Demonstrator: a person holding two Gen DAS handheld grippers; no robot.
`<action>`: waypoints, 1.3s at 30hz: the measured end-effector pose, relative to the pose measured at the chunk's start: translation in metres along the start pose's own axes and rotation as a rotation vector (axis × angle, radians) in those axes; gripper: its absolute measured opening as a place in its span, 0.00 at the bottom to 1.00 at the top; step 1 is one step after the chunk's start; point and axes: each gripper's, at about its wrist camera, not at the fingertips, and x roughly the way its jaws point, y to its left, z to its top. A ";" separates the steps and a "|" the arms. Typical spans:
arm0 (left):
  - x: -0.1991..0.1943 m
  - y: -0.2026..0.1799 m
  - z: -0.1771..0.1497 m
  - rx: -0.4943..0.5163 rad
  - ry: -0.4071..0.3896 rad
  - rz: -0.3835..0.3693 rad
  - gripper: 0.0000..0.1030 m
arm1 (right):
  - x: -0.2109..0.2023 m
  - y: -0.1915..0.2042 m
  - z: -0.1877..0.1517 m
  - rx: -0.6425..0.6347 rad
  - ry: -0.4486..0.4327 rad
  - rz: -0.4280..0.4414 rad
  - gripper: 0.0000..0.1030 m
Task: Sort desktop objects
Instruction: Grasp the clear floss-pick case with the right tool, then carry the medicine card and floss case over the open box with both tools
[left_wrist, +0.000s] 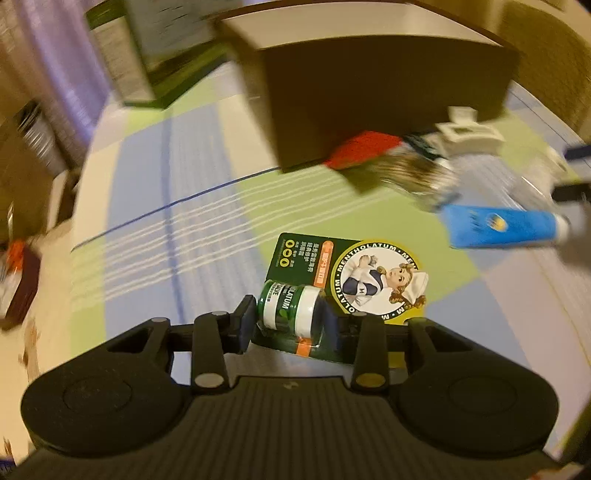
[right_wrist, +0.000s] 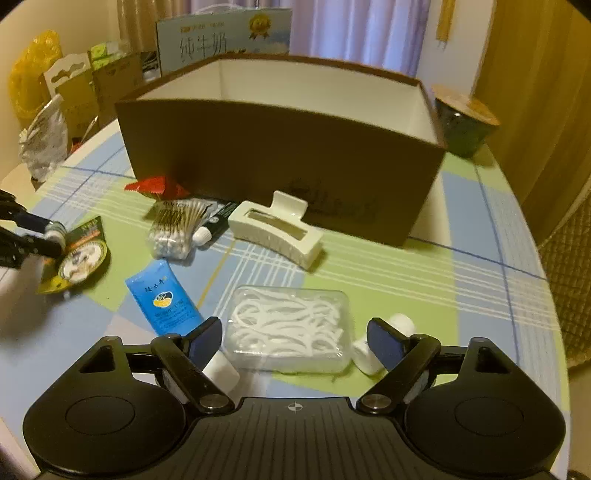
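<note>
A green Mentholatum blister card (left_wrist: 351, 273) with a small green jar (left_wrist: 288, 306) on it sits between my left gripper's pads. My left gripper (left_wrist: 290, 325) is shut on that jar, just over the checked tablecloth. The right wrist view shows the same left gripper (right_wrist: 55, 240) at the far left with the card (right_wrist: 81, 258). My right gripper (right_wrist: 295, 343) is open, its pads standing either side of a clear box of white floss picks (right_wrist: 288, 332) without touching it. A tall brown box (right_wrist: 280, 177) with a white inside stands behind.
In front of the box lie a cream hair claw clip (right_wrist: 275, 232), a bag of cotton swabs (right_wrist: 177, 229), a red packet (right_wrist: 155, 184) and a blue tube (right_wrist: 162, 299). A small white bottle (right_wrist: 369, 354) lies by my right finger. A dark lidded jar (right_wrist: 461, 122) stands back right.
</note>
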 end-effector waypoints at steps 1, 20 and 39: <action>0.000 0.004 0.000 -0.018 0.004 0.011 0.32 | 0.005 0.000 0.001 0.004 0.011 -0.002 0.81; 0.006 -0.002 0.000 -0.054 0.035 0.061 0.42 | 0.036 -0.002 -0.002 0.051 0.109 0.009 0.80; -0.022 -0.010 0.021 -0.034 0.003 0.062 0.28 | 0.008 -0.015 0.000 0.146 0.048 0.059 0.80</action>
